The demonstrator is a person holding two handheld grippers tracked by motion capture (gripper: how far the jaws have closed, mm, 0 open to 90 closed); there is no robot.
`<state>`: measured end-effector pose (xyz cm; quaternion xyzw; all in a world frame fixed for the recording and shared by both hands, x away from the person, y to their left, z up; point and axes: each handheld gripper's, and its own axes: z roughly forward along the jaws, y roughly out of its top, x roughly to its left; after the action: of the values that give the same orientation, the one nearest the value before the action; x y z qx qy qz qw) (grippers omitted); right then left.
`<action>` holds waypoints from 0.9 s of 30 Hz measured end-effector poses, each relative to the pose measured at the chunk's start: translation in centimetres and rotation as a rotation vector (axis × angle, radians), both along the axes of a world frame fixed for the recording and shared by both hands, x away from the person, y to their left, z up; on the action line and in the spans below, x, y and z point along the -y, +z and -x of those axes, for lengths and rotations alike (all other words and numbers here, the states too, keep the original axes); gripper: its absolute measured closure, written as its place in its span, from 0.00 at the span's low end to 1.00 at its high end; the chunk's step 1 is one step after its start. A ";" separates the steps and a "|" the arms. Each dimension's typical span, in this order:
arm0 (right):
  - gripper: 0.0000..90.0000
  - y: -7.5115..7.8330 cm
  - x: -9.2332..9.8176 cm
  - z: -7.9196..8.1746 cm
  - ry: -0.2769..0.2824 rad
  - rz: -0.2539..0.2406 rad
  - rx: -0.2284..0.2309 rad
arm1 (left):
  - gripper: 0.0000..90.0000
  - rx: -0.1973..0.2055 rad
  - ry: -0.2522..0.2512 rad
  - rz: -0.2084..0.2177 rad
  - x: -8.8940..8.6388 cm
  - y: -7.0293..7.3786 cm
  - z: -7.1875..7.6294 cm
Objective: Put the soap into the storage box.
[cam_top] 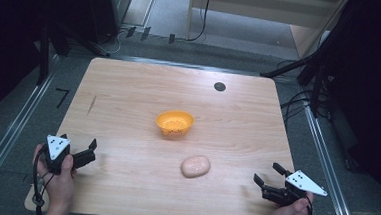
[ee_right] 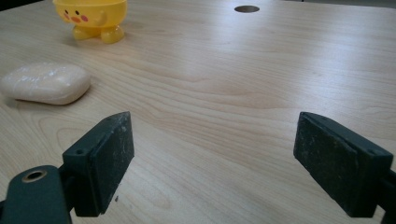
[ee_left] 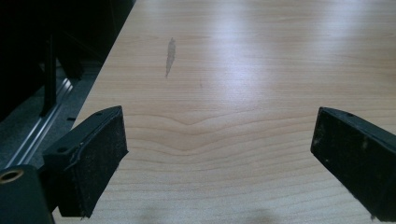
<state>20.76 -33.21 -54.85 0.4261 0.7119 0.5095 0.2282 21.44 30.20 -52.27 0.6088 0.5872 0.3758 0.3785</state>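
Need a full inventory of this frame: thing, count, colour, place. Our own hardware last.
bowl: 1, yellow-orange, with a face and small feet in the right gripper view, table centre.
soap-like lump: 1, pale pink, nearer the person than the bowl, apart from it.
round hole: 1, dark, far side of the tabletop, right of centre.
dark streak: 1, grey, on the wood at the left.
table: 1, light wood, rounded corners.
cables: several, black, on the floor beyond and right of the table.
left gripper: 1, black with grey plate, near left corner, jaws open, empty.
right gripper: 1, black with grey plate, near right corner, jaws open, empty.
hands: 2, one on each gripper.
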 end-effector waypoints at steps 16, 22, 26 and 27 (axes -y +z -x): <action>0.15 0.3 -2.9 -1.7 0.232 0.137 -0.101 | 0.05 0.041 0.031 0.022 -0.2 0.0 0.3; 0.15 0.6 -3.1 -2.4 0.277 0.097 -0.126 | 0.05 0.040 0.031 0.036 -0.4 0.0 0.3; 0.17 1.0 -3.4 -2.7 0.315 0.109 -0.156 | 0.08 0.022 -0.002 0.004 0.0 0.0 0.1; 0.18 1.1 -3.4 -2.8 0.320 0.109 -0.172 | 0.08 0.020 -0.003 -0.003 0.1 0.0 0.1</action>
<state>23.57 -29.78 -53.73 0.3362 0.8140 0.4619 0.1052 21.33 30.14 -52.28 0.6064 0.5818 0.3821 0.3843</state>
